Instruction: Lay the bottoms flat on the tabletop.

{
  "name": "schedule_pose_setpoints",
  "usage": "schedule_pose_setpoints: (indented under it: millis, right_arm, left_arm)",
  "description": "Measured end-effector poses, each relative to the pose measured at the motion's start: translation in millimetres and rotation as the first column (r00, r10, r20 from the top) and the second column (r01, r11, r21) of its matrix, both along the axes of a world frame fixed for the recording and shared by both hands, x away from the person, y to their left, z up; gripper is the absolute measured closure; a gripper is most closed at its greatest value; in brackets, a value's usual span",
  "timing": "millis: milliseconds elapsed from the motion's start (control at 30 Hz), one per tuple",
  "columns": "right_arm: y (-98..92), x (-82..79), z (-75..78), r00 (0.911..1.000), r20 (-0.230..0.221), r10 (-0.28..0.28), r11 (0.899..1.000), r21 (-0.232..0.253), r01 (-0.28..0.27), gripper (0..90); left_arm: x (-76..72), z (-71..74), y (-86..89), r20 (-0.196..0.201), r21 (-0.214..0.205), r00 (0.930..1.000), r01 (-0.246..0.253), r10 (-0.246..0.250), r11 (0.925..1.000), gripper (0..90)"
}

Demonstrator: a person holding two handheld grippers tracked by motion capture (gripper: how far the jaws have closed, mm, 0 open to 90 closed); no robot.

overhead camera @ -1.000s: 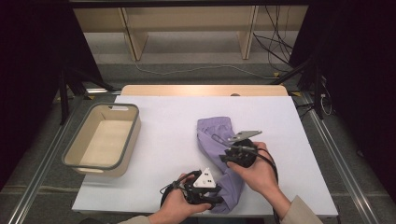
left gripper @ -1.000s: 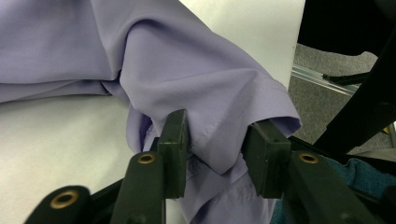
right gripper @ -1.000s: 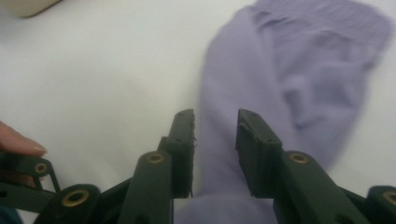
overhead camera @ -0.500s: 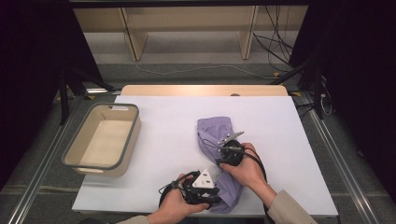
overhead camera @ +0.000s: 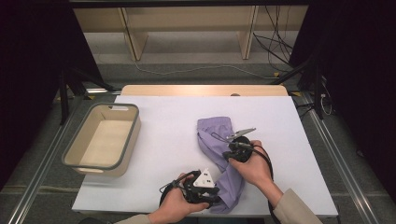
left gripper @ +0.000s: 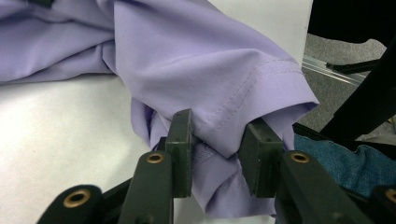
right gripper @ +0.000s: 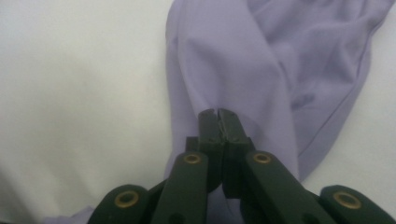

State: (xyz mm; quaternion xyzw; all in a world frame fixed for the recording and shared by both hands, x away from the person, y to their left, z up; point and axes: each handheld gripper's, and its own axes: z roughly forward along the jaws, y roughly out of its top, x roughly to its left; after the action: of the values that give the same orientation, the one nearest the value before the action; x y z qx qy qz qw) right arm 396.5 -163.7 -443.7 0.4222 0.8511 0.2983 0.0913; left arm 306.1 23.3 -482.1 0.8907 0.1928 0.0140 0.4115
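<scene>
A purple garment (overhead camera: 212,135) lies crumpled lengthwise on the white table (overhead camera: 163,121). My left gripper (overhead camera: 220,197) is at its near end. In the left gripper view the stitched hem of the garment (left gripper: 210,70) is bunched between the two pads, and the left gripper (left gripper: 219,144) is shut on it. My right gripper (overhead camera: 225,148) is over the middle of the cloth. Its jaws have just been closing. In the right gripper view the right gripper (right gripper: 217,114) has its tips together on a fold of the garment (right gripper: 261,60).
A beige bin with a grey rim (overhead camera: 70,149) stands at the table's left side. Bare white table lies between the bin and the cloth and also right of the cloth. Metal rails run along both table sides.
My right hand has shifted a little over the middle of the cloth and dropped lower onto it. The left hand has kept still at the near end.
</scene>
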Motion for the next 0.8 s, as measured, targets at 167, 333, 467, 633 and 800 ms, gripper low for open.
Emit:
schedule_pose_setpoints:
  millis: [167,333,467,633,800]
  right_arm:
    - [-15.0,-1.2,18.5,0.998,0.051,-0.036,0.998,0.049,0.033,90.0]
    - [-27.6,0.2,24.7,0.9958,0.063,-0.067,0.996,0.069,0.063,90.0]
    - [-41.2,1.7,28.0,0.9945,0.044,-0.095,0.991,0.1,0.09,90.0]
    - [-54.5,1.0,26.9,0.9919,0.034,-0.123,0.988,0.103,0.119,90.0]
    - [-64.5,3.9,22.3,0.9877,0.022,-0.155,0.984,0.096,0.152,90.0]
  left_arm:
    - [5.2,0.5,4.9,0.004,-0.005,0.9997,-0.022,0.022,0.9997,65.3]
    - [12.6,1.9,10.7,0.009,0.002,0.9987,-0.051,0.051,0.9987,63.5]
    - [14.5,-0.2,11.4,0.011,0.007,0.9981,-0.06,0.06,0.9982,62.5]
    - [18.7,1.4,14.9,0.012,0.019,0.9973,-0.073,0.072,0.9972,61.7]
    - [33.3,4.1,25.6,0.013,0.014,0.9914,-0.13,0.13,0.9914,59.7]
